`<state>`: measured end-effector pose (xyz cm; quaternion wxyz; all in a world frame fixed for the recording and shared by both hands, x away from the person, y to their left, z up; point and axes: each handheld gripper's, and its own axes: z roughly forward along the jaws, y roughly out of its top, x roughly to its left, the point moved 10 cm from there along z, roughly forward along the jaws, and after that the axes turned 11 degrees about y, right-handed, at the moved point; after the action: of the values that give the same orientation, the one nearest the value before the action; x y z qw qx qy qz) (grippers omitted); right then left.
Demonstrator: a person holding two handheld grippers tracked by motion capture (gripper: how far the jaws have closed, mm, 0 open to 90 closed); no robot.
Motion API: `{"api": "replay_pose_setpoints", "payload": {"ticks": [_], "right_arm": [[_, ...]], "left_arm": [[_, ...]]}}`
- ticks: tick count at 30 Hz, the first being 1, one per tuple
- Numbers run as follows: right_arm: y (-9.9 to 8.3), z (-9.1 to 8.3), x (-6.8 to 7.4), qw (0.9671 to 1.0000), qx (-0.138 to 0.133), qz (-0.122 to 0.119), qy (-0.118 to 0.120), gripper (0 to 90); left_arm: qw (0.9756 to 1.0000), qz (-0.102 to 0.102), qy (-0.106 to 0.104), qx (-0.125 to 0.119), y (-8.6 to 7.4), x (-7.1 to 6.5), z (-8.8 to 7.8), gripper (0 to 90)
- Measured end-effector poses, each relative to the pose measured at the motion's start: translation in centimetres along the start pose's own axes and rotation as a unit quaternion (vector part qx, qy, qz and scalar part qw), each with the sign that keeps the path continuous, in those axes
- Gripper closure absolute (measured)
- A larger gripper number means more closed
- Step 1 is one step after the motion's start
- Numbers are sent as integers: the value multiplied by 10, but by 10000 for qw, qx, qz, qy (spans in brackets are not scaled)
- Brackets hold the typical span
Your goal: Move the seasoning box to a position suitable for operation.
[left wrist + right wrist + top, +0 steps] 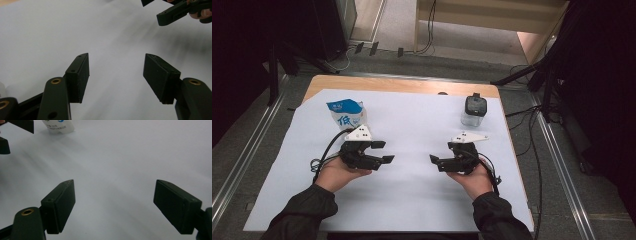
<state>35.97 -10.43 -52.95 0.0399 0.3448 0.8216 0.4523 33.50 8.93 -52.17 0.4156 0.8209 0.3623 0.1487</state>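
Note:
A blue and white milk carton [346, 114] stands at the back left of the white sheet [412, 195]; its lower part also appears in the right gripper view as the carton [58, 126]. At the back right stands a small clear jar with a black lid [474, 111]. My left gripper [384, 151] is held low over the sheet, just in front of the carton, pointing right. Its jaws are open with nothing between them [116, 60]. Facing it from the right, my right gripper [439, 154] is also open and holds nothing [115, 185].
The wooden table [402, 85] shows bare beyond the sheet's far edge. Metal rails [557, 150] run along both sides, with cables on the floor. The right gripper [175, 12] appears at the top right of the left gripper view, the left gripper [22, 125] at the top left of the right gripper view.

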Motion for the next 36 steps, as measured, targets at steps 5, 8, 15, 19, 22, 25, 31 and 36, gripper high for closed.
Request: {"api": "replay_pose_setpoints", "payload": {"ticks": [5,8,15,19,22,25,31,36], "right_arm": [[0,0,0,10000,-3,9,15,229],[6,-3,2,9998,-197,-44,81,242],[7,-4,3,9995,-290,51,145,224],[8,-7,1,9993,-356,71,116,228],[9,-9,1,9992,-382,78,114,224],[11,-11,-1,9988,-467,116,80,220],[12,-15,-6,9983,-546,213,17,203],[13,-18,-11,9975,-636,301,-81,184]], "left_arm": [[9999,-7,-11,109,-3,2,2,377],[10000,-6,-17,76,-2,3,0,376],[9998,7,-51,206,-6,5,0,361],[9999,-71,-42,152,-4,11,-6,362],[9999,-71,-2,113,-3,13,-9,351],[9999,-89,-32,78,-2,13,-11,325],[9999,-120,3,85,-2,14,-11,296],[9998,-164,-6,55,-1,14,-12,284]]}}
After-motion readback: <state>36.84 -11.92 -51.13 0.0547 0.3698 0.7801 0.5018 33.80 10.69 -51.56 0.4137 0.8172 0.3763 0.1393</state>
